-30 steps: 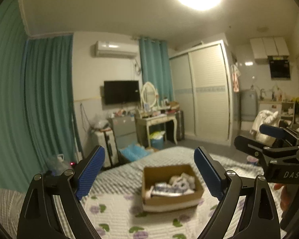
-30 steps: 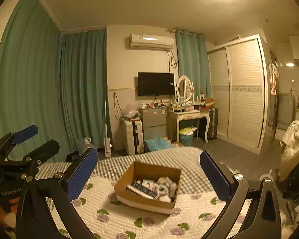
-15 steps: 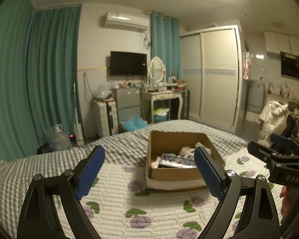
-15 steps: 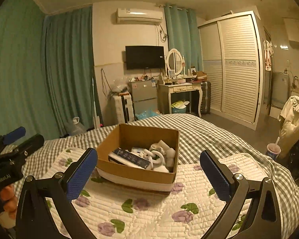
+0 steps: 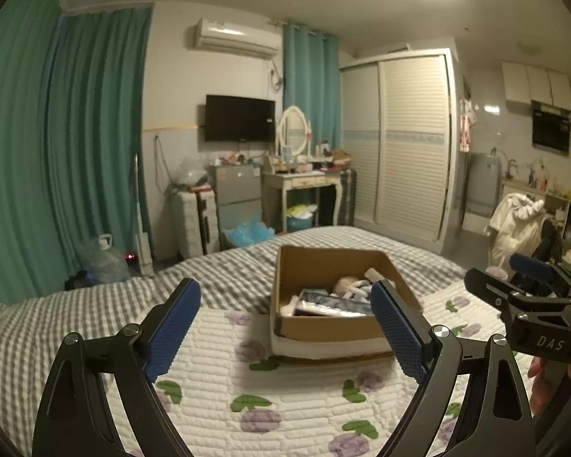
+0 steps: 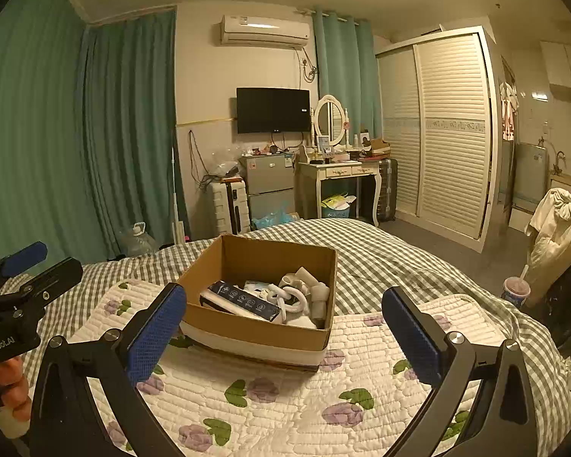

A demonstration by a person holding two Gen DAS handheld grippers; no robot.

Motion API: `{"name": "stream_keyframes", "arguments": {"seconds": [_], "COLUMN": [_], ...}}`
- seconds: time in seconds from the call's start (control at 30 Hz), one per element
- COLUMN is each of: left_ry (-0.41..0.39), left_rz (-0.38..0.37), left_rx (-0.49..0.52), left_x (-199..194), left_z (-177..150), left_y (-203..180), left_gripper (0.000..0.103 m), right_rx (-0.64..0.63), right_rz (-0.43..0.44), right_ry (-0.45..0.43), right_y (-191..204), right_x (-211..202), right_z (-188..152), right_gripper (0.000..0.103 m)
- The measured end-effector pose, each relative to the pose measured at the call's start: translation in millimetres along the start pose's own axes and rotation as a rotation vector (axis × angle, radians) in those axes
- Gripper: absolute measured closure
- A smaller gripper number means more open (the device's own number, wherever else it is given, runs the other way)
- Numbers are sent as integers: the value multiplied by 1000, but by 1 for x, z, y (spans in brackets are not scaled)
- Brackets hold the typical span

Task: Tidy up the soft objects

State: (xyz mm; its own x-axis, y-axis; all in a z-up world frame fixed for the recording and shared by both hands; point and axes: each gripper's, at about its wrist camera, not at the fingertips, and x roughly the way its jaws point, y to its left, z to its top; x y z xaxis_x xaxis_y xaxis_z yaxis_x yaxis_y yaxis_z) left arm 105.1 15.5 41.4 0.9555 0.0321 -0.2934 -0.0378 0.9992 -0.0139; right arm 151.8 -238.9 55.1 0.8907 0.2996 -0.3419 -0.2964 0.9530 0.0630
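A brown cardboard box [image 6: 259, 327] sits on a white quilted pad with purple flowers [image 6: 278, 400] on the bed. It holds white rolled soft items [image 6: 308, 289] and a dark flat packet [image 6: 243, 299]. The box also shows in the left wrist view [image 5: 323, 329]. My left gripper [image 5: 285, 329] is open and empty, above the pad just short of the box. My right gripper [image 6: 281, 335] is open and empty, its blue pads either side of the box's near wall. Each gripper shows at the edge of the other's view.
A grey checked bedspread [image 6: 392, 259] covers the bed. Beyond it stand a dressing table [image 6: 338, 175], a small fridge [image 6: 270, 186], a white suitcase [image 6: 228, 205] and a wardrobe [image 6: 449, 133]. A cup with a straw [image 6: 515, 289] stands at the right bedside.
Both grippers have tilted down and moved toward the box, which now looks larger and nearer in both views. Their jaws stayed open.
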Motion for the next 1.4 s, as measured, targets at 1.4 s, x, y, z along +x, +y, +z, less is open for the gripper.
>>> {"name": "stream_keyframes", "arguments": {"seconds": [1.4], "left_ry": [9], "left_rz": [14], "left_rx": [9], "left_x": [0], "left_z": [-7], "left_y": [-4], "left_gripper": [11], "right_rx": [-9], "right_rz": [15], "right_ry": [3], "right_y": [3], "right_x": [-4], "right_z": [0], "right_gripper": [0]}}
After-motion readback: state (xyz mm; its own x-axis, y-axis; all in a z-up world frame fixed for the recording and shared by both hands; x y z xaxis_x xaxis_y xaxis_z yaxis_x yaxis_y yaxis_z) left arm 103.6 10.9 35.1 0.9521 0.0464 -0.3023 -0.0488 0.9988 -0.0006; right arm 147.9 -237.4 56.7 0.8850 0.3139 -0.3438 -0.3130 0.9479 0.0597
